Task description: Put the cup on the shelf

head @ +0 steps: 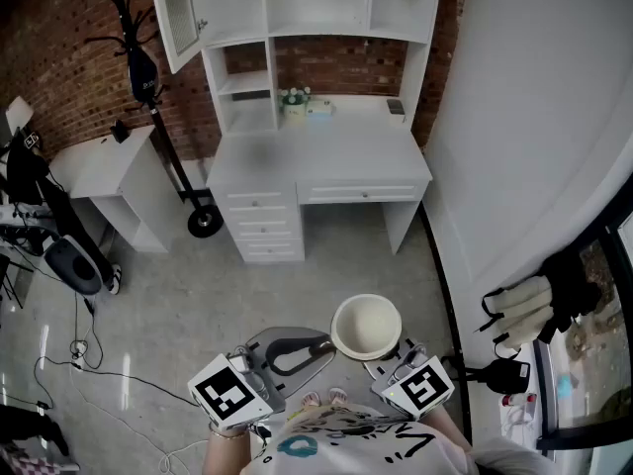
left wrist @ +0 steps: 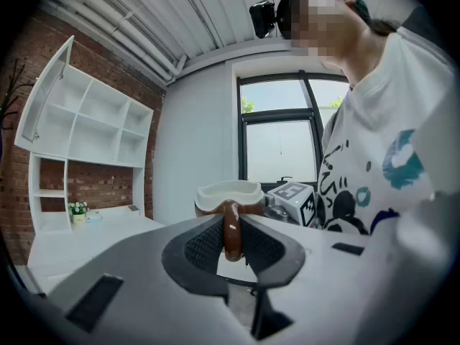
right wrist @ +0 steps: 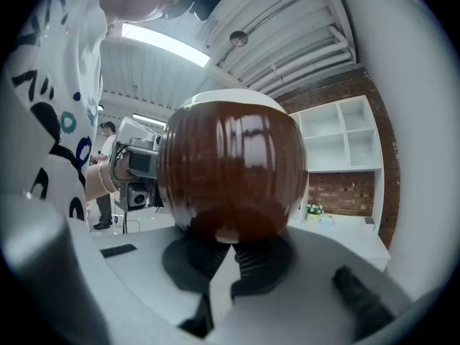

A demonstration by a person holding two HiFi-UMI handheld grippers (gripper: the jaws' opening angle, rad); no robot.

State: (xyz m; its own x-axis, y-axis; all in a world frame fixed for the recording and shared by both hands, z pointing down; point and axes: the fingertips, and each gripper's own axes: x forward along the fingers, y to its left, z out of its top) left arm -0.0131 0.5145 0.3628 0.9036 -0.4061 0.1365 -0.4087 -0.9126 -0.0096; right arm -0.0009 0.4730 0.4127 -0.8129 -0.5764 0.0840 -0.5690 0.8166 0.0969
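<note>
The cup, cream inside and glossy brown outside, is held low in front of me between both grippers. My left gripper is shut on its brown loop handle, which stands upright between the ribbed pads, with the cup's rim just beyond. My right gripper reaches in from the other side. In the right gripper view the cup's round belly fills the middle and the jaws close under it on its base. The white shelf unit stands far ahead on a white desk.
A small potted plant and a dark object sit on the desk top. A black coat stand and a white side table stand to the left. Cables lie on the floor. A white wall and a window run along the right.
</note>
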